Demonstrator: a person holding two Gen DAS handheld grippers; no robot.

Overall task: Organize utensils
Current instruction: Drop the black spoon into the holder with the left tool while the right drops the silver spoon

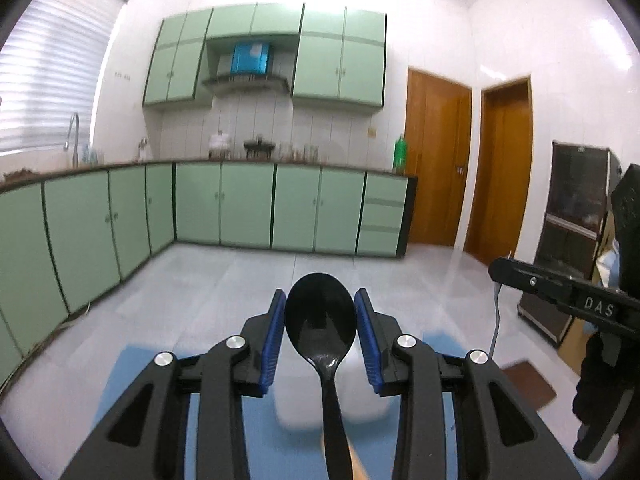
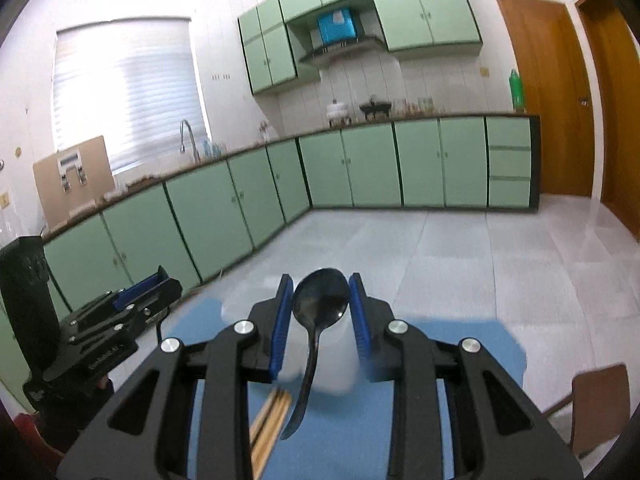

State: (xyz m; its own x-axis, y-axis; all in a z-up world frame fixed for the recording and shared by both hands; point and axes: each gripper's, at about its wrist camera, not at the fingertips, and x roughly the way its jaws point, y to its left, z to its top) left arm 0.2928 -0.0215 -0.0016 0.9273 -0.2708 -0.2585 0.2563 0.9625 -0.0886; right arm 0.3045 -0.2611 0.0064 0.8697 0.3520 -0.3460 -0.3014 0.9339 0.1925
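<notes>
Two glossy black plastic spoons, one pinched in left tongs, one in right tongs.

Left gripper: black plastic linkage arms, 4 silver round screws across them, ribbed blue pads lining both fingers. Right gripper looks the same, and from the left camera its black side reads "DAS" in white.

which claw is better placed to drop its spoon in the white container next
Probably the right claw: its black spoon hangs just over the white container. The left claw is also close.
</notes>
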